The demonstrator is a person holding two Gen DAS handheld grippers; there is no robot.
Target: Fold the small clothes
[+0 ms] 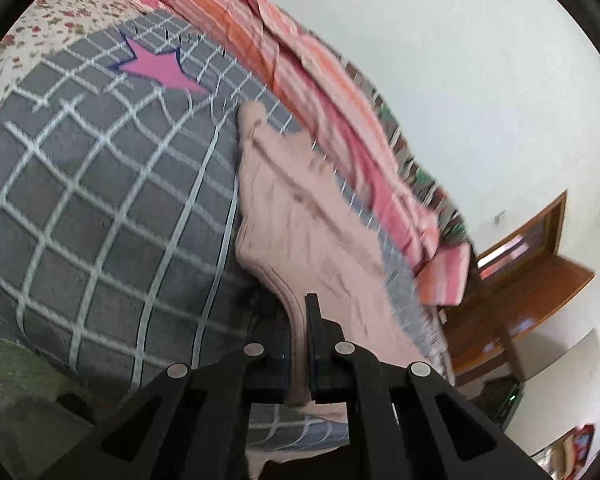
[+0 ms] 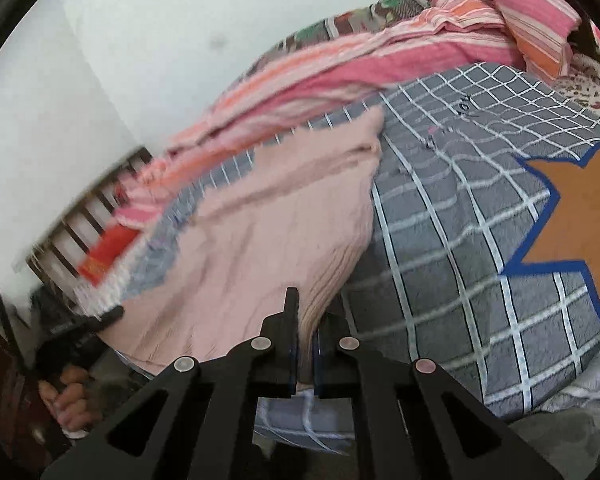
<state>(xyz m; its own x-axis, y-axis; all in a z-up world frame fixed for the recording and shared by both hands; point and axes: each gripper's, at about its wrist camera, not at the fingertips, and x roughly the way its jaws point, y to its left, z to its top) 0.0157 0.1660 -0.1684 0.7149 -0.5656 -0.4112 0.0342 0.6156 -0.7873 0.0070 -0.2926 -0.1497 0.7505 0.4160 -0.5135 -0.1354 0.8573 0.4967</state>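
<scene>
Both black tools clenched on 1 pale pink ribbed knit garment (image 1: 300,216).
Left tool (image 1: 300,320) and right tool (image 2: 304,320) pinch its near hem; it drapes over the grey white-checked bedcover (image 2: 440,240), beside a pink-orange striped blanket (image 1: 292,40).

Both wrist views close over bed (image 1: 100,200)

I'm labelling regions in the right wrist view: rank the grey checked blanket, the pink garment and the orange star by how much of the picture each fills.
1. grey checked blanket
2. pink garment, though nearness to the camera enlarges it
3. orange star, cut off by the view's edge
</scene>
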